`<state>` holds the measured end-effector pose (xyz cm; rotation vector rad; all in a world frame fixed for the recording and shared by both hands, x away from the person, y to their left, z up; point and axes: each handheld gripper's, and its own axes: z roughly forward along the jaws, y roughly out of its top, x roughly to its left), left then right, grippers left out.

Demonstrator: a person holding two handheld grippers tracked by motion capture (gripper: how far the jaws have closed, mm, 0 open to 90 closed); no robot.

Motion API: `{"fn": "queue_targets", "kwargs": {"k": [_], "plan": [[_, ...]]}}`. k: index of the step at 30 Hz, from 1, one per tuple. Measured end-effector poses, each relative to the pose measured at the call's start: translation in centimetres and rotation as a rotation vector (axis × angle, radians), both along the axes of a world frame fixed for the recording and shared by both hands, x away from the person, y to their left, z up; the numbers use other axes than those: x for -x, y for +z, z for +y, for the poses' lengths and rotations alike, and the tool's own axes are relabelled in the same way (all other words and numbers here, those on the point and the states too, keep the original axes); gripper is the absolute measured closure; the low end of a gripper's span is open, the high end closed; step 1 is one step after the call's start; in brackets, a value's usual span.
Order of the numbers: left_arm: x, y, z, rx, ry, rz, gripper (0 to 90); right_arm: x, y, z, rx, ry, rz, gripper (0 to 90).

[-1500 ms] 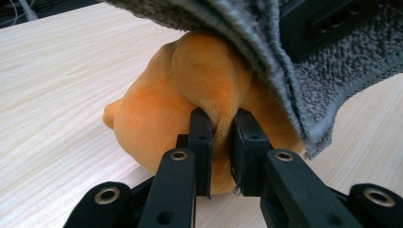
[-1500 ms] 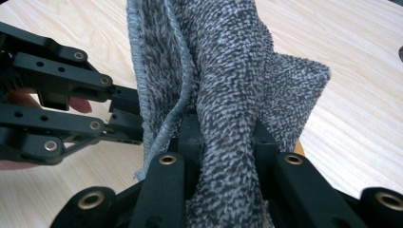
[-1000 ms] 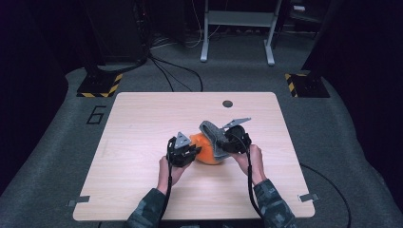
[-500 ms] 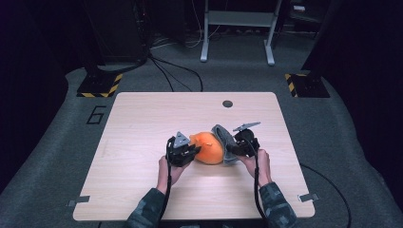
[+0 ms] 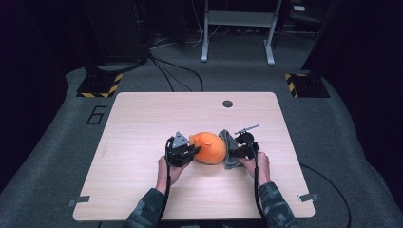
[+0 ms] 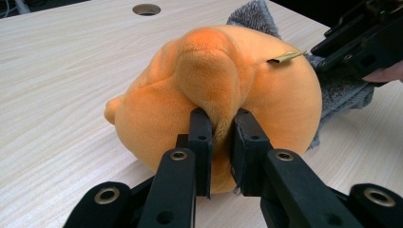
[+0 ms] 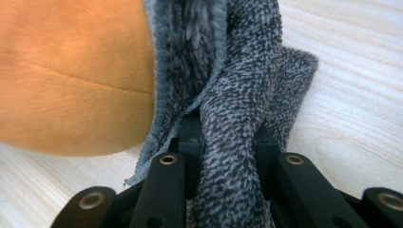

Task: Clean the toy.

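A: We log the orange plush toy (image 5: 209, 148) mid-bench (image 5: 142, 123), toward the near edge. Left tongs (image 6: 221, 130) clenched on a fold of its orange fur.

B: Agreed. Right tongs (image 7: 227, 142) clamp the grey fuzzy cloth (image 7: 237, 95), which lies against the toy's right side (cloth bunched between the jaws). Both hands low on the bench.

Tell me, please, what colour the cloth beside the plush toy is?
Mottled grey cloth, clearest in the right gripper view.
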<state>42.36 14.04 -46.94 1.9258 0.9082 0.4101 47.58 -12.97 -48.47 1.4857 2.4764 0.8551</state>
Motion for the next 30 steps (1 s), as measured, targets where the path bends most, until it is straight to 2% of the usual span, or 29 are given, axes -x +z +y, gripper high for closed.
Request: {"fn": "queue_targets", "kwargs": {"k": [3,6,10,13,15,18,19,20,21,24,27,28,30], "plan": [[0.0,0.0,0.0,-0.001,-0.002,-0.001,79.4,-0.4,-0.5,0.3,0.013,-0.005,0.021,73.1],[0.0,0.0,0.1,0.008,0.001,-0.002,79.3,-0.6,-0.7,0.3,0.017,0.004,0.021,72.9],[0.0,0.0,0.1,0.001,-0.004,-0.005,79.0,-0.5,-0.2,-0.5,0.01,-0.014,0.02,72.8],[0.0,-0.1,0.2,0.009,0.0,-0.008,78.8,0.2,1.1,-1.5,-0.006,-0.013,-0.023,72.9],[-0.1,-0.1,0.2,0.008,-0.001,-0.01,78.5,1.0,2.7,-1.8,-0.025,0.003,-0.093,72.9],[-0.1,0.0,0.2,0.002,-0.003,-0.011,78.2,2.1,5.1,-0.9,-0.038,0.047,-0.16,72.9],[-0.1,0.0,0.2,0.002,-0.003,-0.011,78.0,2.1,5.1,-0.9,-0.038,0.047,-0.16,72.9],[-0.1,0.0,0.2,-0.001,-0.003,-0.013,77.9,2.6,6.3,0.2,-0.061,0.077,-0.185,72.9],[-0.1,0.0,0.2,0.0,-0.005,-0.013,77.8,2.6,6.6,0.6,-0.063,0.09,-0.187,72.9],[-0.1,0.0,0.3,0.003,-0.008,-0.011,77.4,2.4,6.8,2.1,-0.045,0.121,-0.181,72.9],[-0.2,0.0,0.5,0.006,-0.02,-0.012,74.6,1.7,6.1,2.9,-0.033,0.125,-0.163,73.1],[-0.2,0.1,0.7,0.006,-0.032,-0.015,71.8,1.5,6.1,2.9,-0.03,0.128,-0.164,73.1],[-0.1,0.1,0.9,0.01,-0.036,-0.018,60.6,1.3,6.1,3.0,-0.024,0.123,-0.169,73.2]]}}
